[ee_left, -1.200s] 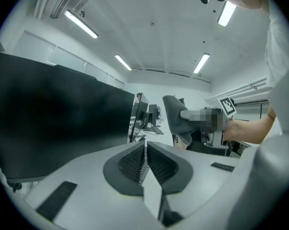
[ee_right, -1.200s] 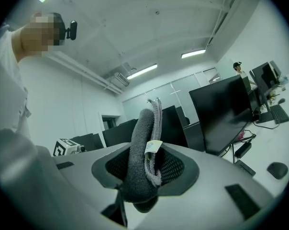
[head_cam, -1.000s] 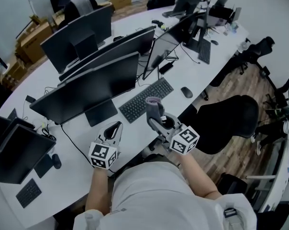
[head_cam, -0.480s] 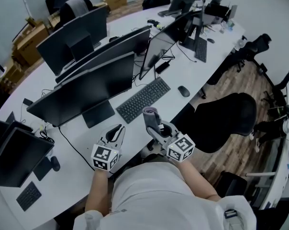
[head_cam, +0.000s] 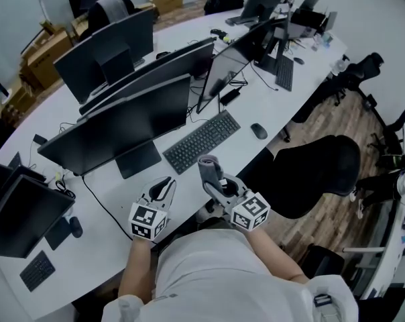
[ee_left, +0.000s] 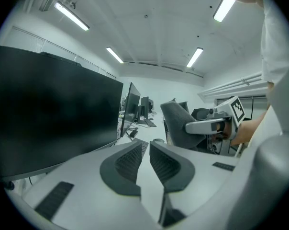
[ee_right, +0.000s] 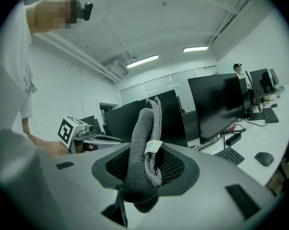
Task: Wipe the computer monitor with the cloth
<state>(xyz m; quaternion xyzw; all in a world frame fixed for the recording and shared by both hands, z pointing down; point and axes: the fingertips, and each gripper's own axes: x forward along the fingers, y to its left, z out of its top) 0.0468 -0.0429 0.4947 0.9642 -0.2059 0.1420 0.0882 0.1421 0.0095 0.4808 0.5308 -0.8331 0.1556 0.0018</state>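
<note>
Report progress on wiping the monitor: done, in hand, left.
Done: the cloth is picked up, clamped in the right gripper. In hand: it is held above the desk edge, short of the monitor; the left gripper is empty, jaws slightly apart. Left: all the wiping; cloth and screen are apart.

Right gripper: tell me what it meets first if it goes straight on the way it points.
Probably the black monitor straight ahead: the right gripper, its tongs shut on the cloth, aims at that screen. Depth is unclear, but nothing shows in between.
</note>
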